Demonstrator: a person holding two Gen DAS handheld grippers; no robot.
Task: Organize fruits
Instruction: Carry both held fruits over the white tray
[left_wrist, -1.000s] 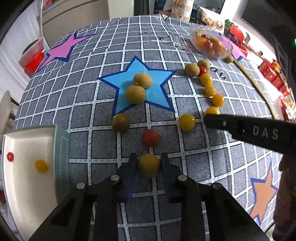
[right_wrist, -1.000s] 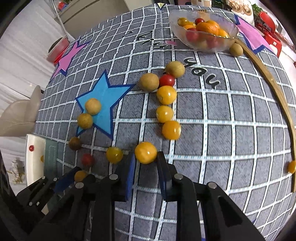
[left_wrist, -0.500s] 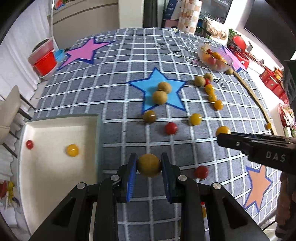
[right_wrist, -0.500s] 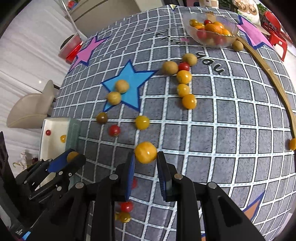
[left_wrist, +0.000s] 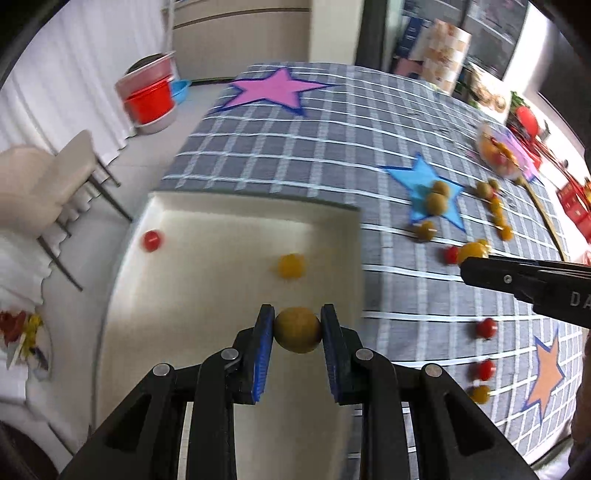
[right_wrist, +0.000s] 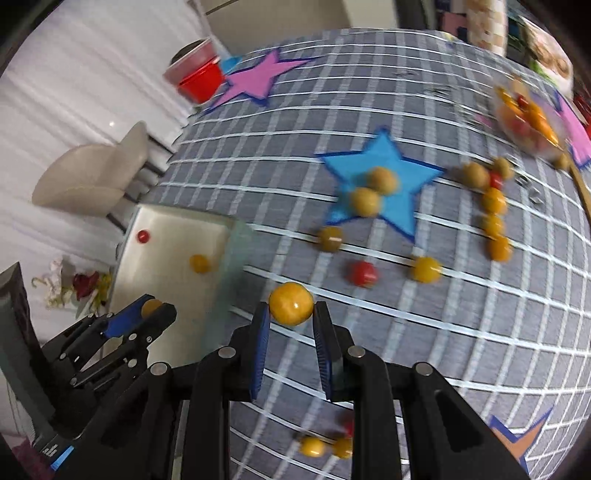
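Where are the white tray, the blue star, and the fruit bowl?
white tray (left_wrist: 207, 332): left wrist view, bare floor.
blue star (right_wrist: 400, 216): right wrist view, lower right arm.
fruit bowl (right_wrist: 528, 118): right wrist view, blurred glass wall.

The cloth (left_wrist: 332, 147) is grey with a white grid and bears a pink star (left_wrist: 273, 90) at upper centre, a blue star (left_wrist: 424, 181) with a darker blue edge at right, and an orange star (left_wrist: 546, 376) at lower right. The tray (left_wrist: 229, 221) is cream; in it lie a red fruit (left_wrist: 151, 240) and a yellow fruit (left_wrist: 291, 266). The left gripper (left_wrist: 297, 328) is black with blue pads and clasps a dull olive-brown fruit (left_wrist: 297, 329). The right gripper (right_wrist: 291, 319), black and blue too, clasps a glossy orange-yellow fruit (right_wrist: 291, 303). The tub (left_wrist: 147, 105) at upper left is red.
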